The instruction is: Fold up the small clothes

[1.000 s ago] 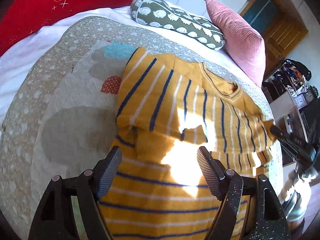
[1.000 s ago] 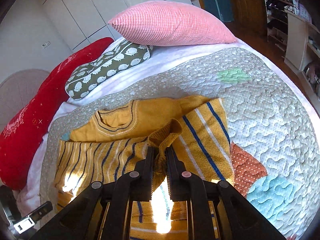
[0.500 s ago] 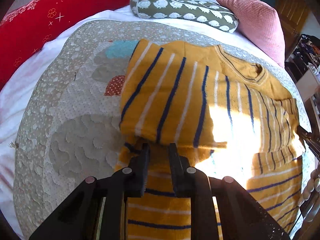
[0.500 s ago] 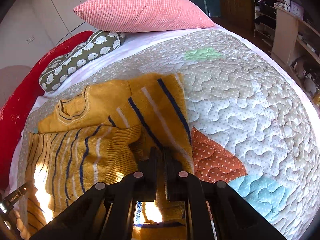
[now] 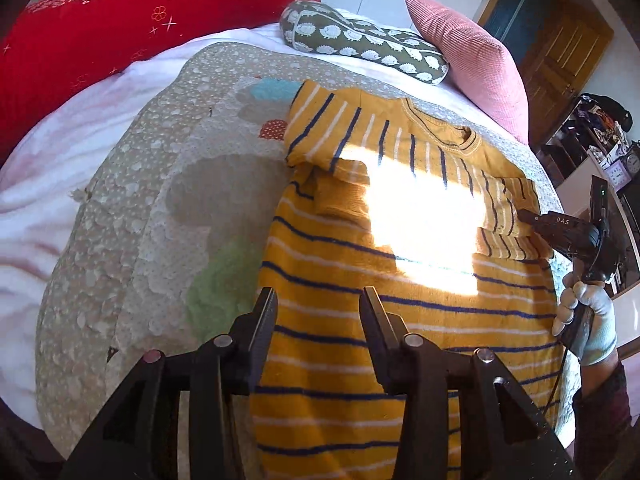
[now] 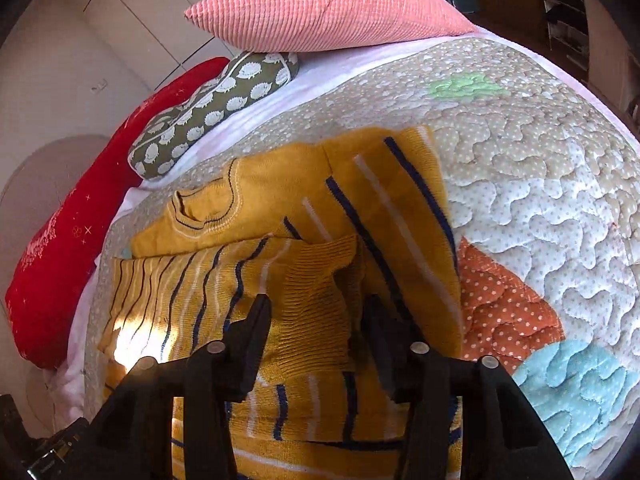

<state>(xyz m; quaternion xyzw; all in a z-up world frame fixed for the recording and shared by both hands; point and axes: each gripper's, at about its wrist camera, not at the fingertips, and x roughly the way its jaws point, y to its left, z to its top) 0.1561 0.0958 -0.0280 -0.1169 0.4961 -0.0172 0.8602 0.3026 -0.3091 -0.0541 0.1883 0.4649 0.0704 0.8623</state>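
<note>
A mustard sweater (image 5: 400, 320) with navy and white stripes lies flat on the quilt (image 5: 160, 200), both sleeves folded across its chest. My left gripper (image 5: 318, 308) hovers over the sweater's lower body. Its jaws are opening and no cloth is caught between them. In the right wrist view, my right gripper (image 6: 316, 312) stands over the sweater (image 6: 280, 200) with its jaws apart, and the ribbed cuff (image 6: 316, 280) of the folded sleeve lies loose between them. From the left wrist view the right gripper (image 5: 528, 216) sits at the sleeve's end, held by a gloved hand (image 5: 592, 320).
A red bolster (image 5: 100, 40), a green patterned pillow (image 5: 360, 44) and a pink pillow (image 5: 472, 60) line the head of the bed. Bare quilt stretches left of the sweater. Shelves with clutter (image 5: 600, 140) and a wooden door stand beyond the bed's right edge.
My left gripper was shut at the sleeve fold half a second ago; it has pulled back and its jaws have parted. My right gripper's jaws, shut on the cuff, now stand apart.
</note>
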